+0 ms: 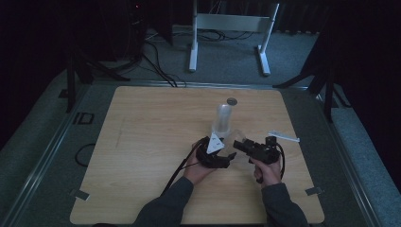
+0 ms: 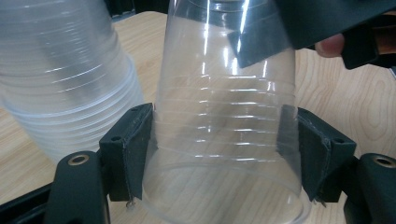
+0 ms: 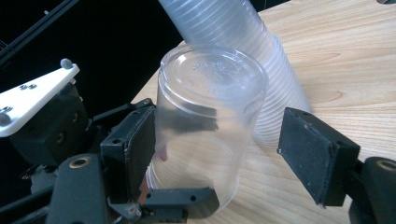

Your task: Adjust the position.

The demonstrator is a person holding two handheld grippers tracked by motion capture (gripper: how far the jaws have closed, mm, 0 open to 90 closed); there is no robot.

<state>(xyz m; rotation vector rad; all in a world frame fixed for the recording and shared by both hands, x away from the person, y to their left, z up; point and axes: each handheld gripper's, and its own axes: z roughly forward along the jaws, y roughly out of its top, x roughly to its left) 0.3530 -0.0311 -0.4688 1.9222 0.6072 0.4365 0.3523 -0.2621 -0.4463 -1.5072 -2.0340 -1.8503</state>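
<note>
Two claws handle a clear plastic cup beside a cup stack on a wooden table.

Left claw grips the ribbed, tapered cup, upside down, just beside the stack. Right claw straddles it, open. Likely a handover; next, the right must close gently.

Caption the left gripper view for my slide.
Left gripper clamps a clear plastic cup beside a stack of cups.

Dark grey long sleeves are worn on both forearms. Both grippers are built of black parts: the left gripper is topped by a white triangular plate, and black cables are trailed from each. Brass-ringed screw holes are set beside the padded jaws.
</note>
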